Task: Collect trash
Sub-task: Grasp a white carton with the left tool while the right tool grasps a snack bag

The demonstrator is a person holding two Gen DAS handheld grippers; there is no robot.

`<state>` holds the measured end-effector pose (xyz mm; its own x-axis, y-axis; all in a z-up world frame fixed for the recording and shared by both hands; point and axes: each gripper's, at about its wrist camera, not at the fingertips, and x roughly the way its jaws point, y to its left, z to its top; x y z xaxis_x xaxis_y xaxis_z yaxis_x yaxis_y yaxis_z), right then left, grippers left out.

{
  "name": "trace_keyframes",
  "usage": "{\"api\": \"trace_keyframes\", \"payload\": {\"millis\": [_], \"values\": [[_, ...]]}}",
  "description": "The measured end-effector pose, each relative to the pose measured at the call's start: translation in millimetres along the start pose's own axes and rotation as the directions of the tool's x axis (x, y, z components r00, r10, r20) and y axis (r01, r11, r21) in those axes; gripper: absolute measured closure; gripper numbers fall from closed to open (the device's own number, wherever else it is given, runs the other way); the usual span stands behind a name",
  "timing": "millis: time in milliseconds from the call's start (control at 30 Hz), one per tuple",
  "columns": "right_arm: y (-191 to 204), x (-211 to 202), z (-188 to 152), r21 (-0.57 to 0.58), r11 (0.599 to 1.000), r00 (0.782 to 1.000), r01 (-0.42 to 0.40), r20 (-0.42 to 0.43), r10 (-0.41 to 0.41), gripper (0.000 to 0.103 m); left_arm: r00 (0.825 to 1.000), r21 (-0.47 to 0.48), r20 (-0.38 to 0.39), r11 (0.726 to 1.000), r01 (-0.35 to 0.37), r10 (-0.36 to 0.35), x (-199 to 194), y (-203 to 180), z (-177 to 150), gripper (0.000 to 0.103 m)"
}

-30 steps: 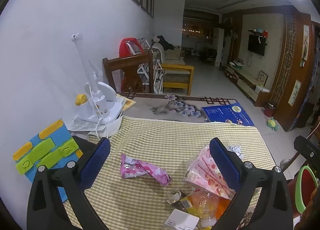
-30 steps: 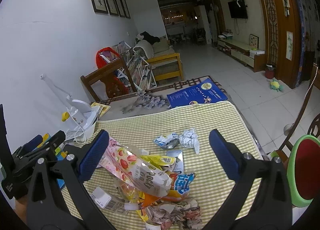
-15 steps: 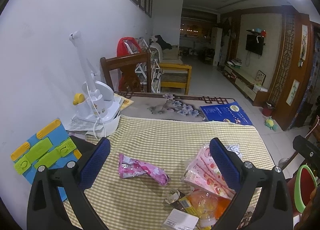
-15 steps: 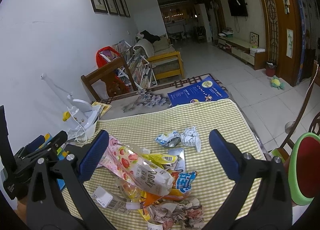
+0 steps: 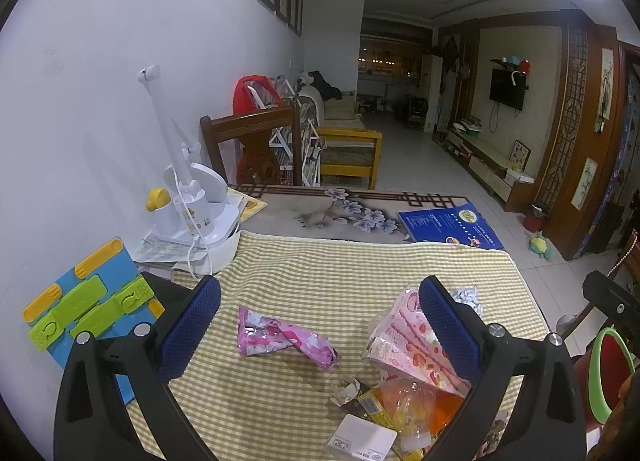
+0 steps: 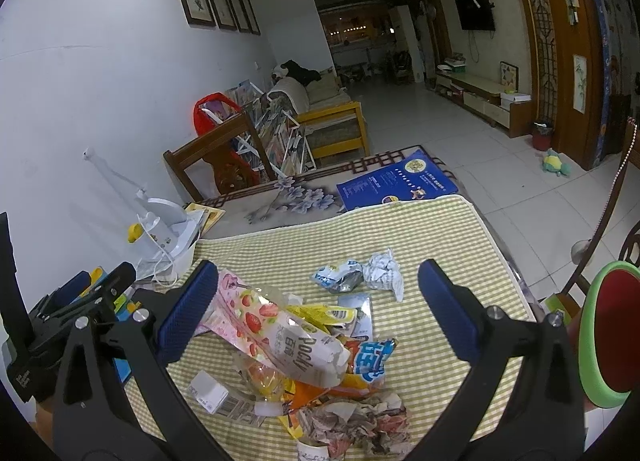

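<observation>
Left wrist view: low over the bench, close, facing down the long room, framed by its tongs.
Right wrist view: same heading, close above the wrapper pile, seen from further right.
Shared: checked cloth, white desk lamp, blue booklet, wooden chair, the far room.

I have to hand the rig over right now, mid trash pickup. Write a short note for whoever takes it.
Left gripper: open, empty, above the pink wrapper, which lies alone on the checked cloth.
Right gripper: open, empty, over the main heap: Pocky bag, blue snack wrapper, crumpled paper, small white box.
Further back: a blue-white wrapper and a paper ball.
Green-rimmed bin at the table's right edge.
Done: nothing is gripped.
Left: everything on the cloth.
</observation>
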<state>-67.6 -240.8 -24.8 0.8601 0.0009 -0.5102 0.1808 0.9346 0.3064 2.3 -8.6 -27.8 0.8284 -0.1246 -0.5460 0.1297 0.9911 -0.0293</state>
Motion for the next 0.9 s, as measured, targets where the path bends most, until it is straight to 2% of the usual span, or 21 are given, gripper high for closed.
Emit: {"api": "trace_keyframes", "payload": {"millis": [300, 433, 500, 600, 633, 733, 833, 900], "values": [[0, 0, -2, -0.014, 1.0, 1.0, 0.015, -0.014, -0.015, 0.004, 1.0, 0.034, -0.003, 0.999, -0.015, 0.015, 2, 11, -8, 0.008], [-7, 4, -6, -0.019, 0.999, 0.999, 0.035, -0.038, -0.035, 0.004, 0.997, 0.06, -0.075, 0.998, -0.001, 0.005, 15, 35, -36, 0.008], [-12, 10, -11, -0.015, 0.999, 0.997, 0.04, -0.072, -0.041, 0.004, 0.985, 0.062, -0.169, 0.998, 0.032, -0.021, 26, 43, -59, 0.008], [-19, 19, -18, -0.01, 0.998, 0.992, 0.057, -0.112, -0.058, 0.004, 0.943, -0.017, -0.307, 0.991, 0.132, -0.131, 40, 44, -85, 0.009], [-21, 21, -20, -0.006, 0.998, 0.991, 0.059, -0.122, -0.059, 0.004, 0.924, -0.045, -0.337, 0.984, 0.174, -0.179, 43, 37, -93, 0.009], [-26, 26, -25, 0.0, 0.999, 0.987, 0.053, -0.155, -0.052, 0.004, 0.9, -0.003, -0.362, 0.966, 0.258, -0.242, 44, 17, -105, 0.009], [-28, 27, -28, -0.022, 0.999, 0.983, 0.047, -0.175, -0.05, 0.004, 0.897, 0.101, -0.343, 0.939, 0.33, -0.278, 31, 4, -117, 0.008], [-31, 30, -29, -0.018, 0.999, 0.979, 0.037, -0.199, -0.04, 0.004, 0.905, 0.192, -0.344, 0.924, 0.329, -0.251, 30, -4, -130, 0.008]]}}
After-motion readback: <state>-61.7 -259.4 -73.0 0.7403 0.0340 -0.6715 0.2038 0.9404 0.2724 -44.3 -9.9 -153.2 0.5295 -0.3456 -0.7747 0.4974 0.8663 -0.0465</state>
